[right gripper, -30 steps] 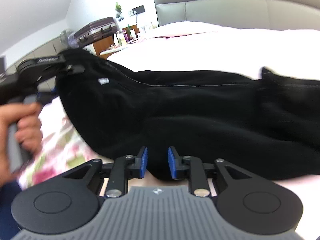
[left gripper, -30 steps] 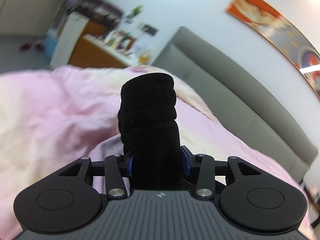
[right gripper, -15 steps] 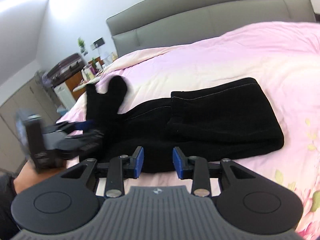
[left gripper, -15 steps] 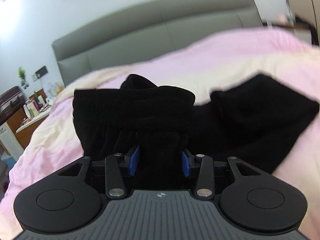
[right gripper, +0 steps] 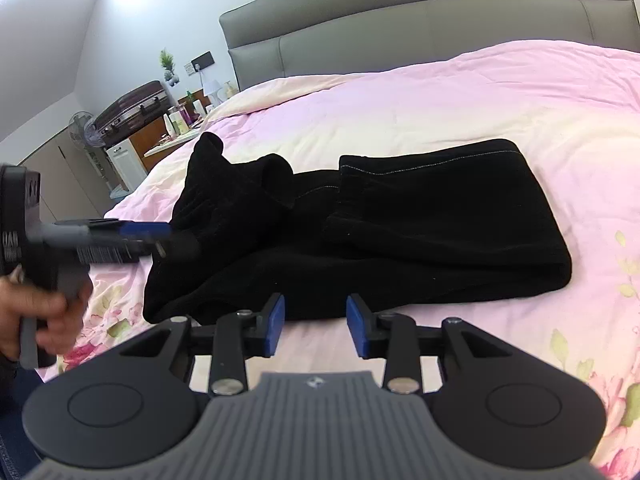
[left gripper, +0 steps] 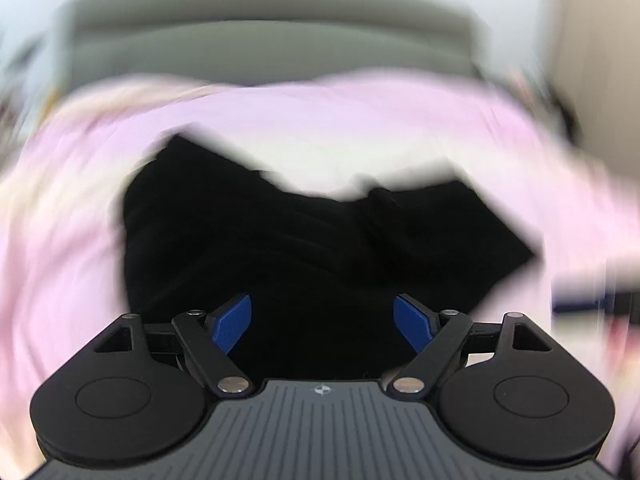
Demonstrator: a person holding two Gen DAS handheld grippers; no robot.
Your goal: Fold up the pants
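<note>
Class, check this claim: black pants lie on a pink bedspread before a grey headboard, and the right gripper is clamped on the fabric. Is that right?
Not quite. The right wrist view shows the right gripper open, with only bedspread between its pads, short of the pants. The black pants, the pink bedspread and the grey headboard are as stated.

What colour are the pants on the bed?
Black; the pants show best in the right wrist view.
</note>
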